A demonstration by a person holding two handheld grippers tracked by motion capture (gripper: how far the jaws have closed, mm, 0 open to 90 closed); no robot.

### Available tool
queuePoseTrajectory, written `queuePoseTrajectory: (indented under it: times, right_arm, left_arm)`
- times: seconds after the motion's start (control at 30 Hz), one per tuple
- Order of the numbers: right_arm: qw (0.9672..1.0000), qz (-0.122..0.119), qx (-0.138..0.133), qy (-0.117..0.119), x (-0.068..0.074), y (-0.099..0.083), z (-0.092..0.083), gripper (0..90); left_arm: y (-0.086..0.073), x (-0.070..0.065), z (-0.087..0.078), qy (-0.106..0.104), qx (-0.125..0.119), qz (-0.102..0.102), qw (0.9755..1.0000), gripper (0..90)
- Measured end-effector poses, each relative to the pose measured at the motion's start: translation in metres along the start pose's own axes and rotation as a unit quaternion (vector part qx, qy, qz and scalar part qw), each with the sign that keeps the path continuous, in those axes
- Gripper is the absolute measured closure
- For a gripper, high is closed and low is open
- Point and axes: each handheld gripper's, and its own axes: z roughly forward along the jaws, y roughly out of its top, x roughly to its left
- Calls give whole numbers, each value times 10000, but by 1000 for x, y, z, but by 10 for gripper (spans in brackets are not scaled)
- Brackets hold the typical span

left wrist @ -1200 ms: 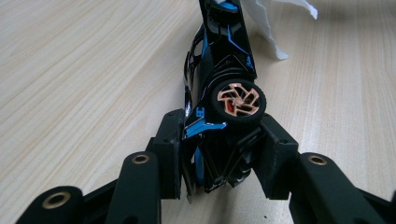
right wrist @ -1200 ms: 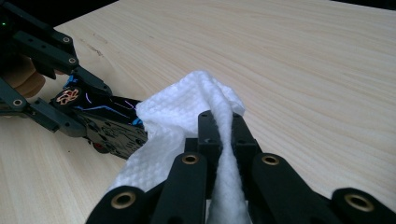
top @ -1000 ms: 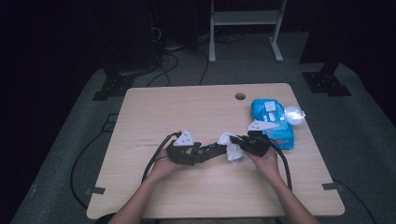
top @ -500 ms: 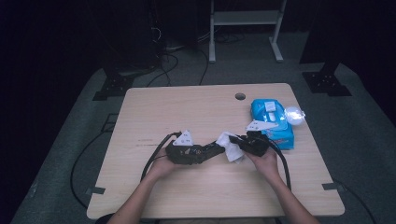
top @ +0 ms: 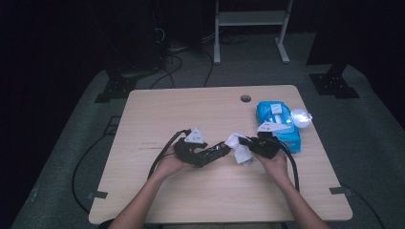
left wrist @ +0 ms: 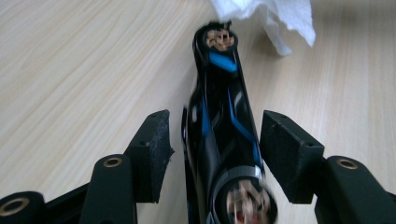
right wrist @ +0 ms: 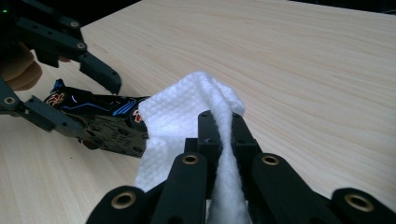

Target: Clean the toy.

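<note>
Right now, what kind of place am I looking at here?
Probably a lab or recording studio rather than a home: one bare wooden table stands on grey carpet against dark surroundings, black stand bases flank it, and loose cables run across the floor behind.

From above, your table [top: 191, 109] is lit evenly, while the floor and room around it fall into near darkness. A small bright glare sits beside the blue pack [top: 279, 125]. In the left gripper view, the black and blue object [left wrist: 223, 140] is blurred, mostly at its near end, and its glossy surface gives reflections. In the right gripper view, the white cloth [right wrist: 187, 116] is sharp and the far corners go dark.
</note>
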Motion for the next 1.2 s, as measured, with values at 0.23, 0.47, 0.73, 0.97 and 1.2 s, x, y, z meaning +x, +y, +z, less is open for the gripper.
queuePoseTrajectory:
  times: [0.23,0.47,0.73,0.97,1.2]
  right_arm:
    - [9998,115,31,176,-1,-2,8,859]
    - [9994,202,43,276,-3,-4,13,859]
    - [9988,309,-122,360,-4,-1,6,859]
    - [9964,112,-365,756,16,18,-6,859]
    - [9947,-167,-388,935,35,26,-4,859]
  left_arm:
    - [22,-1,23,-27,500,108,9987,450]
    - [36,-7,37,160,962,432,9943,609]
    - [30,-14,26,2,610,566,9965,620]
    - [24,-18,3,31,26,512,9987,621]
    - [26,-24,-15,91,-232,653,9976,622]
